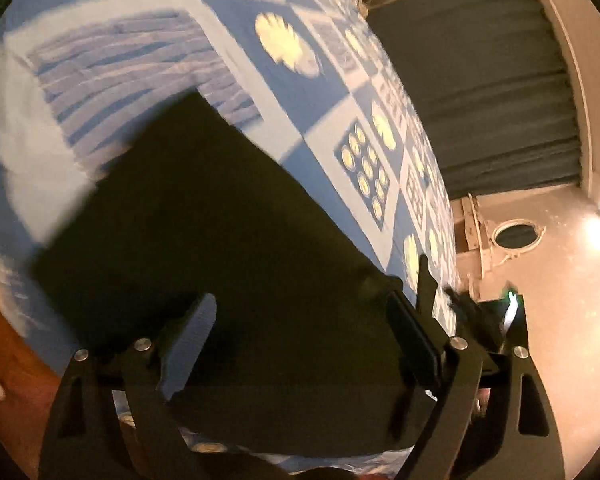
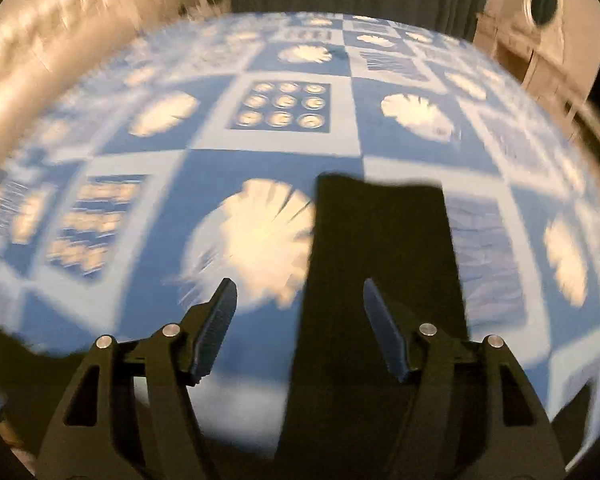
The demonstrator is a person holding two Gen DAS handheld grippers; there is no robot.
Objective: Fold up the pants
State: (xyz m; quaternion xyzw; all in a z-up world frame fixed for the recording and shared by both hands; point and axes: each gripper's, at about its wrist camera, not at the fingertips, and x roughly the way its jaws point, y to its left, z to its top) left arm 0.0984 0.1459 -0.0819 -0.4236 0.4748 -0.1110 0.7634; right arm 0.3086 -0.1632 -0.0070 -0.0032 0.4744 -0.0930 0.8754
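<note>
The black pants lie flat on a blue patterned bedspread. In the left wrist view my left gripper is open above the pants, its fingers spread wide with nothing between them. In the right wrist view one dark pant leg stretches away from me across the bedspread. My right gripper is open above it, the right finger over the cloth, the left finger over the bedspread. Both views are motion-blurred.
The bed's far edge runs along a dark grey curtain. A pale floor and a white cabinet with a round opening lie to the right. A wooden surface shows at lower left.
</note>
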